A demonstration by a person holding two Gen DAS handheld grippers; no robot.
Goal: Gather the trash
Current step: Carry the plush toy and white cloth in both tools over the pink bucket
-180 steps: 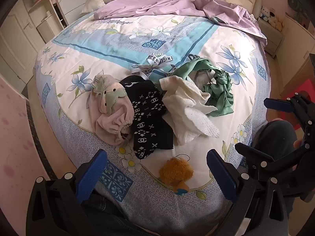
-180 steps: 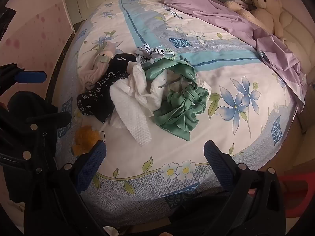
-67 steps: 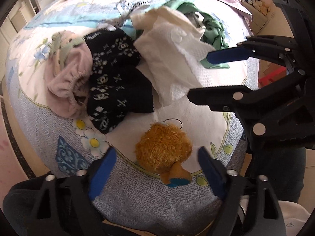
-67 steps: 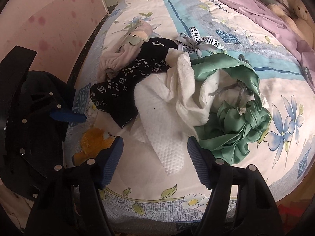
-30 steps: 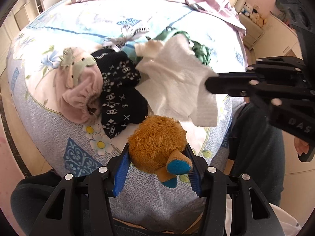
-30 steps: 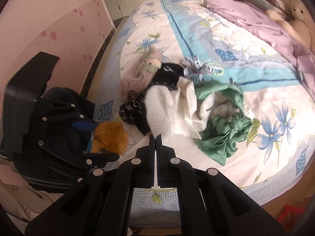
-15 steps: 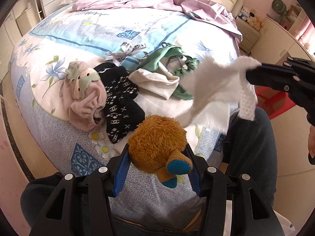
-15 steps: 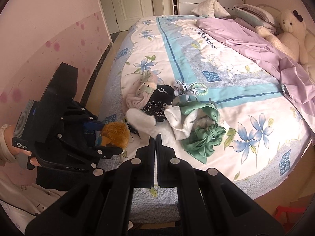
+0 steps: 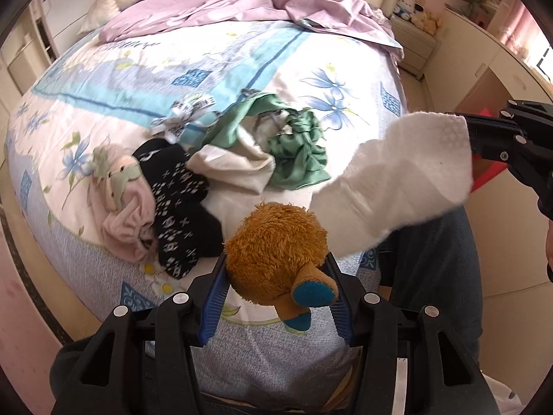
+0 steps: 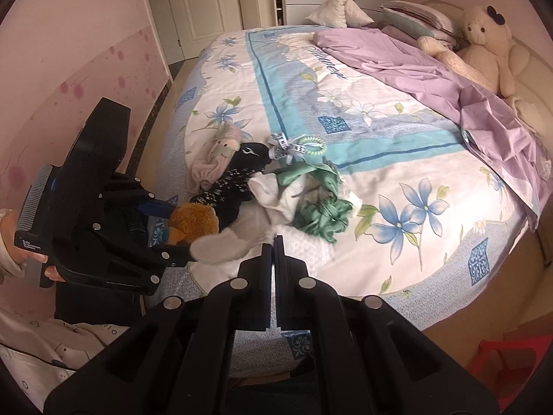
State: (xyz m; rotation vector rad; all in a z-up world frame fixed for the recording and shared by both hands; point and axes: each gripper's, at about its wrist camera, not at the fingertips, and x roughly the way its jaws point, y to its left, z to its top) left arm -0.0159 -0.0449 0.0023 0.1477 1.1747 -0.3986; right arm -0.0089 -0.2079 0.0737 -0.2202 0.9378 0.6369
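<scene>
Paper towel [image 9: 408, 176], white: pinched by one edge in the pressed-together jaws of the right gripper [image 10: 274, 242], hanging clear above the bed's [image 9: 242, 52] near rim at 3 o'clock in the left wrist view. Brown plush toy [image 9: 276, 252]: clamped between the left gripper's [image 9: 276, 287] blue pads, lifted off the quilt. Clothes pile [image 9: 193, 173]: on the quilt at 10 o'clock, open quilt beyond it.

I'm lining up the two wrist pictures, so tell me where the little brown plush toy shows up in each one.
Left wrist view: the brown plush toy sits bottom centre, clamped in the left gripper.
Right wrist view: the toy is at middle left, in that same gripper, beside the white paper towel.
Shared landmark: the green satin cloth on the bed.
</scene>
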